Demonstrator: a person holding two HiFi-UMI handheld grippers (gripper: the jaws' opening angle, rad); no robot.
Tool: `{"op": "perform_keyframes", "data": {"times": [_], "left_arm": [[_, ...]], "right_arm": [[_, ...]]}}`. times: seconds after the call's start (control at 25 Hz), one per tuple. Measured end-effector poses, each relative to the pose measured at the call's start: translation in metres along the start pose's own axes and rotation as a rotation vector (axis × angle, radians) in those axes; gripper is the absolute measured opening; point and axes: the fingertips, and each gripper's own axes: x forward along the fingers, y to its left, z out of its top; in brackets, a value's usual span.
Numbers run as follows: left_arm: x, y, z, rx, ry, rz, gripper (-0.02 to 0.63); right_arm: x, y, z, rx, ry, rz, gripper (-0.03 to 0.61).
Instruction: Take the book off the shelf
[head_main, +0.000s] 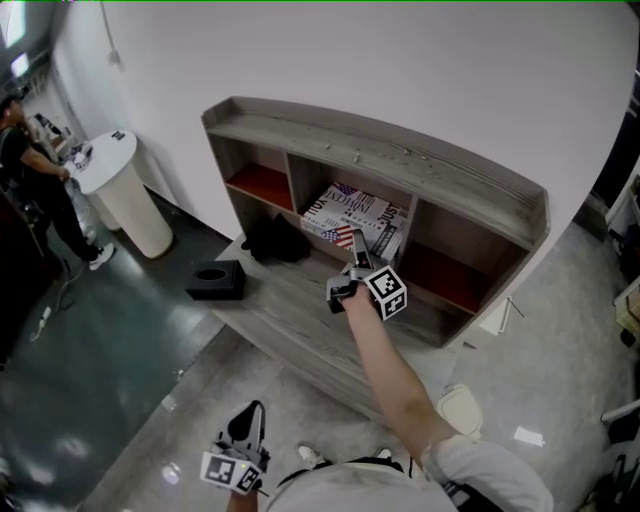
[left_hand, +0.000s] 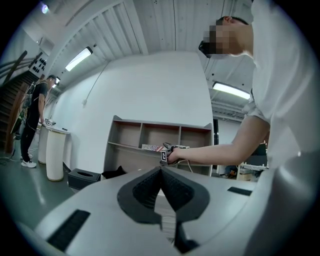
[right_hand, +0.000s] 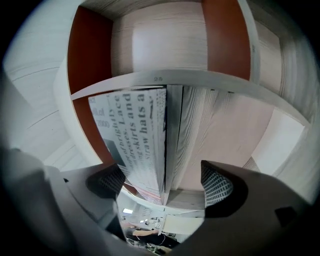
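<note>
A book (head_main: 350, 215) with a newsprint-style cover and a flag picture sits in the middle compartment of the grey wooden shelf (head_main: 400, 160). My right gripper (head_main: 352, 262) reaches into that compartment at the book's near edge. In the right gripper view the book (right_hand: 140, 135) stands edge-on between the wide-open jaws of the right gripper (right_hand: 164, 182). Neither pad (right_hand: 216, 186) presses on it. My left gripper (head_main: 245, 430) hangs low in front of the shelf. In the left gripper view the left gripper (left_hand: 161, 175) is shut on nothing.
Red-backed compartments (head_main: 262, 185) flank the middle one. A black tissue box (head_main: 215, 280) and a dark bundle (head_main: 275, 240) lie on the shelf's low ledge at the left. A white round pedestal (head_main: 125, 190) and a person (head_main: 30, 170) stand further left.
</note>
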Motion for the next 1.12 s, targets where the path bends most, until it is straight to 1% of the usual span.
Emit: {"op": "perform_keyframes", "data": {"times": [0.36, 0.4, 0.44, 0.48, 0.52, 0.68, 0.8, 0.88, 0.96, 1.08, 1.12], "left_arm": [[-0.016, 0.008, -0.003, -0.02, 0.0, 0.033, 0.017], [-0.016, 0.009, -0.003, -0.021, 0.0, 0.034, 0.017], [-0.017, 0.01, -0.003, -0.022, -0.002, 0.034, 0.017], [-0.018, 0.011, -0.003, -0.023, -0.006, 0.034, 0.017], [-0.019, 0.012, -0.004, -0.026, -0.009, 0.034, 0.017], [-0.023, 0.019, -0.005, -0.039, -0.016, 0.041, 0.017], [-0.021, 0.024, -0.005, -0.042, -0.028, 0.036, 0.017], [-0.021, 0.023, -0.006, -0.048, -0.031, 0.03, 0.017], [-0.02, 0.023, -0.006, -0.056, -0.037, 0.025, 0.017], [-0.019, 0.026, -0.003, -0.064, -0.052, 0.021, 0.017], [-0.02, 0.028, -0.003, -0.067, -0.055, 0.021, 0.017]], "right_arm": [[0.017, 0.012, -0.006, -0.023, 0.01, 0.039, 0.454], [0.017, 0.013, -0.006, -0.025, 0.008, 0.043, 0.443], [0.017, 0.013, -0.005, -0.024, 0.003, 0.047, 0.388], [0.017, 0.013, -0.003, -0.021, -0.003, 0.051, 0.304], [0.016, 0.013, -0.001, -0.017, -0.009, 0.055, 0.291], [0.015, 0.014, -0.001, -0.012, -0.012, 0.055, 0.291], [0.016, 0.013, -0.004, -0.039, 0.029, 0.043, 0.29], [0.013, 0.011, -0.006, -0.063, 0.059, 0.032, 0.278], [0.007, 0.01, -0.008, -0.084, 0.075, 0.024, 0.259], [-0.002, 0.013, -0.013, -0.13, 0.095, 0.035, 0.219], [-0.005, 0.015, -0.015, -0.141, 0.1, 0.042, 0.188]]}}
